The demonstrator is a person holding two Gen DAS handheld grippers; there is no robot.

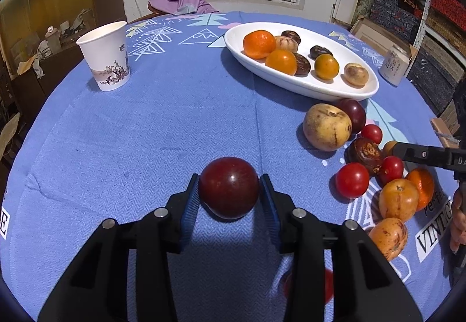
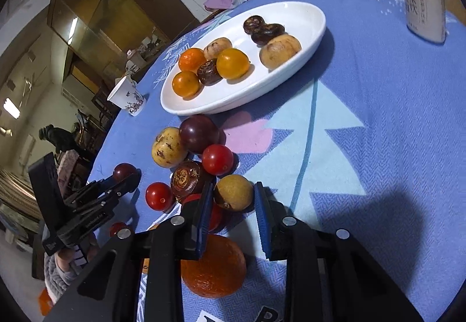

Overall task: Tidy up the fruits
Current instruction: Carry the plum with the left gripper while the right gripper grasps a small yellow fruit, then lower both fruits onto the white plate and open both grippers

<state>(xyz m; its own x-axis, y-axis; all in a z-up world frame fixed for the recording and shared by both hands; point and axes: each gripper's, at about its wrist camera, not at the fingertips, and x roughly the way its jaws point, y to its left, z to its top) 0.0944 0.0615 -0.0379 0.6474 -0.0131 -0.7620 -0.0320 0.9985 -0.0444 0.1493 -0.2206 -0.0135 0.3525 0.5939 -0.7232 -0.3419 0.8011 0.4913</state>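
Observation:
My left gripper point(image 1: 229, 186) is shut on a dark red plum point(image 1: 229, 188) just above the blue cloth; it also shows in the right wrist view point(image 2: 125, 173). My right gripper point(image 2: 233, 193) stands open around a small yellow-brown fruit point(image 2: 234, 192) on the cloth, its pads point(image 2: 204, 214) close on both sides. A white oval plate point(image 1: 305, 83) at the back right holds several oranges and brown fruits; it also shows in the right wrist view point(image 2: 291, 13). Loose fruit lies in a pile point(image 1: 364, 153) in front of the plate.
A paper cup point(image 1: 106, 55) stands at the back left. A white can point(image 1: 394, 64) stands right of the plate. An orange point(image 2: 214, 266) lies under my right gripper. A purple cloth point(image 1: 180, 3) lies at the table's far edge.

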